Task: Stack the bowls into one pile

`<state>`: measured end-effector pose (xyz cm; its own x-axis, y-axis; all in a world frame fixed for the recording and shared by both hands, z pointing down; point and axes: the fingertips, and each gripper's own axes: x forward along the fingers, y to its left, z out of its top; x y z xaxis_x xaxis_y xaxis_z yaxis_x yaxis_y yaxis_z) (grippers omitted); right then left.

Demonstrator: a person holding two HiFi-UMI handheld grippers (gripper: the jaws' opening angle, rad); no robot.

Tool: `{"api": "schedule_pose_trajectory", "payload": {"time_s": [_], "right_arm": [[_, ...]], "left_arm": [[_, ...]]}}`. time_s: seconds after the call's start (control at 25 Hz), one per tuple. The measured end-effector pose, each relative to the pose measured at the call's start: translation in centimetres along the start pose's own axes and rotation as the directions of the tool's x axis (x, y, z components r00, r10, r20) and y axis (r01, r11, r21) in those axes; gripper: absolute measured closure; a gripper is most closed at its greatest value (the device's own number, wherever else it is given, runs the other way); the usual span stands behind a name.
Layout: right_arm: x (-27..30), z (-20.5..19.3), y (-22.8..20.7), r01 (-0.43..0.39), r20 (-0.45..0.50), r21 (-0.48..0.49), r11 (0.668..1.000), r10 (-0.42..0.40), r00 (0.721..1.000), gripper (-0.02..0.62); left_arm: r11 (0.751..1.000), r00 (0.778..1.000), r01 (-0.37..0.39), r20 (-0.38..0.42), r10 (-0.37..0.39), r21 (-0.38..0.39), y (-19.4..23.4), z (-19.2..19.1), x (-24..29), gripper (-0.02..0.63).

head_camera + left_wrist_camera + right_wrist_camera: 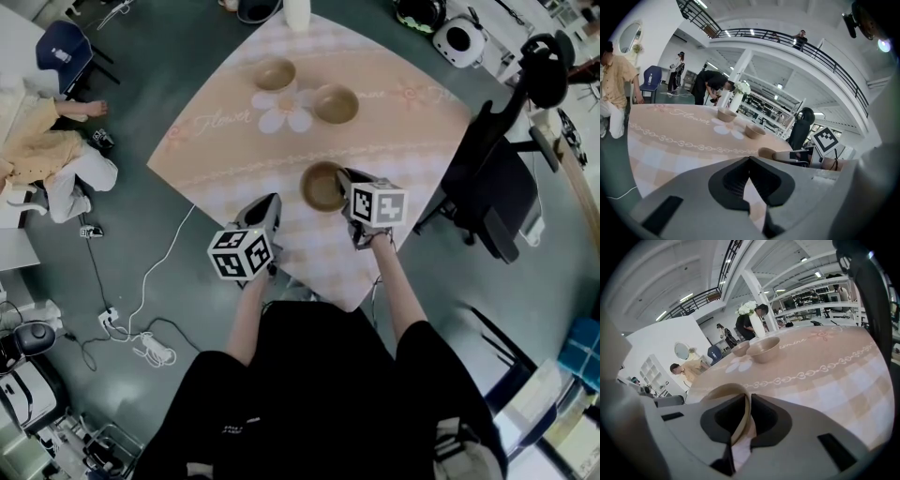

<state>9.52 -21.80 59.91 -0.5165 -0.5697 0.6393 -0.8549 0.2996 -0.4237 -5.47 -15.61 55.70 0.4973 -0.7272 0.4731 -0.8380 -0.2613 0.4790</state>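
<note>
Head view: the right gripper (347,186) holds the rim of a tan round bowl (322,187) on the person's side of the white flower print (284,111). A second tan bowl (275,73) sits just beyond that flower, and a third tan bowl (336,103) just right of it. The left gripper (273,204) hangs nearer the person than the flower.

Left gripper view: the jaws are pressed together with nothing between them.

Right gripper view: the jaws pinch the bowl's rim.

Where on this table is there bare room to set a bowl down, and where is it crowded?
Free: the tablecloth left of the far-left bowl, by the lettering; also right of the far-right bowl, toward the chair. Crowded: the near corner, where the right gripper clamps the near bowl beside the left gripper.
</note>
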Motion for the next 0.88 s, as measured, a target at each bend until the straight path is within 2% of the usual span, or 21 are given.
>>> {"api": "schedule_pose_trajectory", "payload": {"time_s": [0.08, 0.48, 0.88], "right_arm": [[0.0, 0.1, 0.0, 0.002, -0.008, -0.004, 1.000, -0.002, 1.000, 0.580], [-0.4, 2.1, -0.1, 0.006, 0.041, 0.013, 1.000, -0.007, 0.999, 0.581], [-1.3, 7.5, -1.5, 0.027, 0.211, 0.067, 0.997, -0.041, 0.977, 0.581]], "left_arm": [[1.000, 1.000, 0.002, -0.002, -0.002, -0.003, 0.0, 0.0, 0.1, 0.609], [1.000, 1.000, 0.014, 0.004, -0.014, -0.002, 0.1, 0.7, 0.7, 0.608], [0.998, 0.998, 0.057, 0.037, -0.058, 0.021, -1.2, 2.9, 2.1, 0.608]]}}
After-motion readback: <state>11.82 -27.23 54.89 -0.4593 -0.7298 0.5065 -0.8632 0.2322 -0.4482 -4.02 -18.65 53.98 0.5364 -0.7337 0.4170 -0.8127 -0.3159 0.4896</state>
